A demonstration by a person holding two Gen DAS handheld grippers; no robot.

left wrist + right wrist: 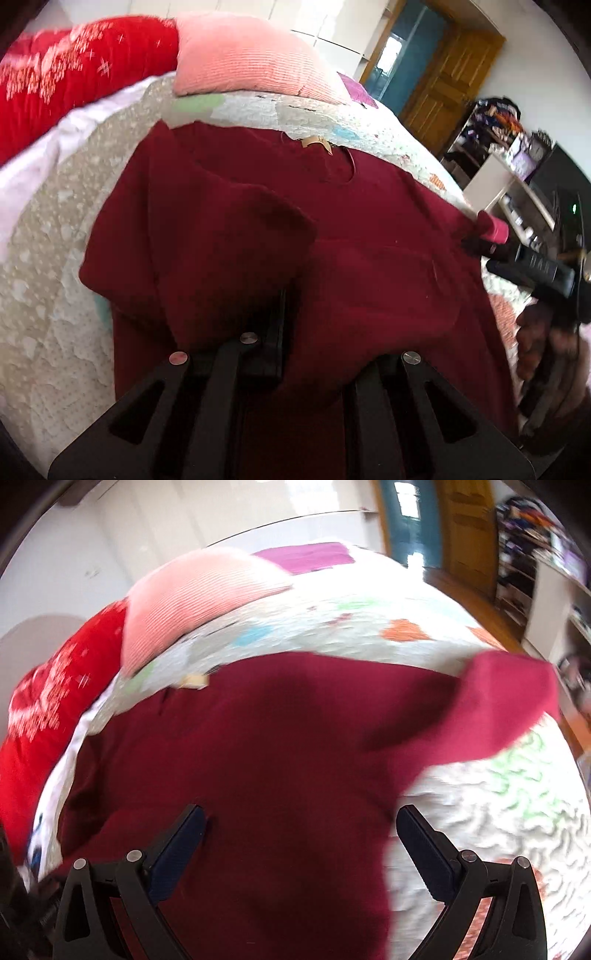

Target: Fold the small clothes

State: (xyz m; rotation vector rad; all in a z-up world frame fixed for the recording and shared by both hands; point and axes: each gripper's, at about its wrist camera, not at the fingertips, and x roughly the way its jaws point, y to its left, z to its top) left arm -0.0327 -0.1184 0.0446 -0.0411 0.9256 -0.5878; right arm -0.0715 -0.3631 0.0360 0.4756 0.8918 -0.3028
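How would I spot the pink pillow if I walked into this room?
Start at the bed with the pale patchwork quilt. Beyond the dark red shirt spread on it lies the pink pillow, beside a bright red blanket. It is the only ribbed, salmon-pink thing there.

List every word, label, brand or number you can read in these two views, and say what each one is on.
"DAR": uncertain, pale letters on the black body of the right claw, seen from the left wrist view.
Tan tag at the neck of the dark red shirt: too small and blurred to read.
Clutter on the shelves by the wall: blurred, unreadable.
Nothing else shows any text.
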